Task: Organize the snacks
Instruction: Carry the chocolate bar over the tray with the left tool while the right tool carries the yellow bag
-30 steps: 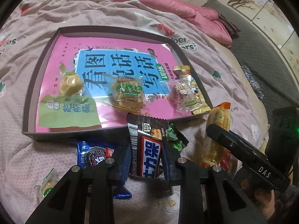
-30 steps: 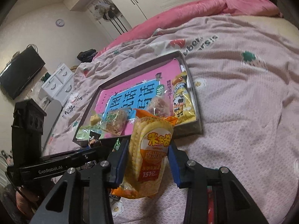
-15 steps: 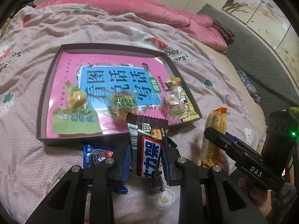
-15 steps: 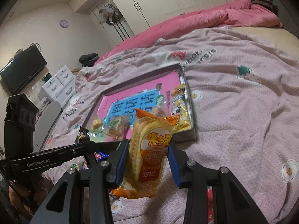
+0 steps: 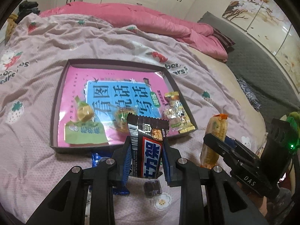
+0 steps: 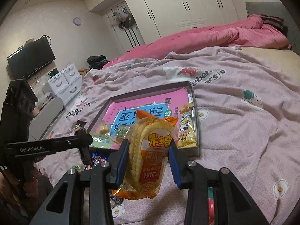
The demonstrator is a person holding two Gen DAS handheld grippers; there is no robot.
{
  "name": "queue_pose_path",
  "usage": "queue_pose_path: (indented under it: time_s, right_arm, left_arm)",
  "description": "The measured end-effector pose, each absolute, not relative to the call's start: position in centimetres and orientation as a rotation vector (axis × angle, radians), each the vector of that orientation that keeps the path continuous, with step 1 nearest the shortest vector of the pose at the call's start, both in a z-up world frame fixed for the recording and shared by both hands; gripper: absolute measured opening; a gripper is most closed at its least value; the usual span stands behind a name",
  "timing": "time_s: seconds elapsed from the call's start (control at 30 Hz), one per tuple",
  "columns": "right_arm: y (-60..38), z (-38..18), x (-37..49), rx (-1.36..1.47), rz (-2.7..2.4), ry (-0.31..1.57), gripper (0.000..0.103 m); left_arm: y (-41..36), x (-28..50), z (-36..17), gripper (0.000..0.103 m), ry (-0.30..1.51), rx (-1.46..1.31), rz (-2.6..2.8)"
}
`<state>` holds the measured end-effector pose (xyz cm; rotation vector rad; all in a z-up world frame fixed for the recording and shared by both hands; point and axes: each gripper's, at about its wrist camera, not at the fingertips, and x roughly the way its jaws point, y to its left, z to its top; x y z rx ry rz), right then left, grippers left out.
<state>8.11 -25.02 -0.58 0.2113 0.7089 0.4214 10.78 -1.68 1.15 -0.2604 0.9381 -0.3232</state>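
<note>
I read the left tongs (image 5: 147, 159) clamped on a dark chocolate bar (image 5: 147, 146) held upright above the bed (image 5: 37, 60), just short of the near wall of the shallow tray (image 5: 56, 101). The right tongs (image 6: 149, 162) are clamped on an orange rice-cracker pack (image 6: 150, 161), also upright and off the bedding, just short of the tray's near right corner. Inside the tray I note a pink book (image 5: 112, 75) with four wrapped snacks lying along its near edge; a small dark candy (image 5: 152, 187) lies on the bed below the left tongs.
</note>
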Motion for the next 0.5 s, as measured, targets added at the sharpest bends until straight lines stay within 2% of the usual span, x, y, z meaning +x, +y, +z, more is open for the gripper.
queue_pose_path:
  time_s: [0.5]
  right_arm:
    - [-26.2,1.3,8.5,0.237,0.417,0.622,0.041]
  left_arm:
    - [0.5,12.0,3.5,0.029,0.856,-0.267,-0.246]
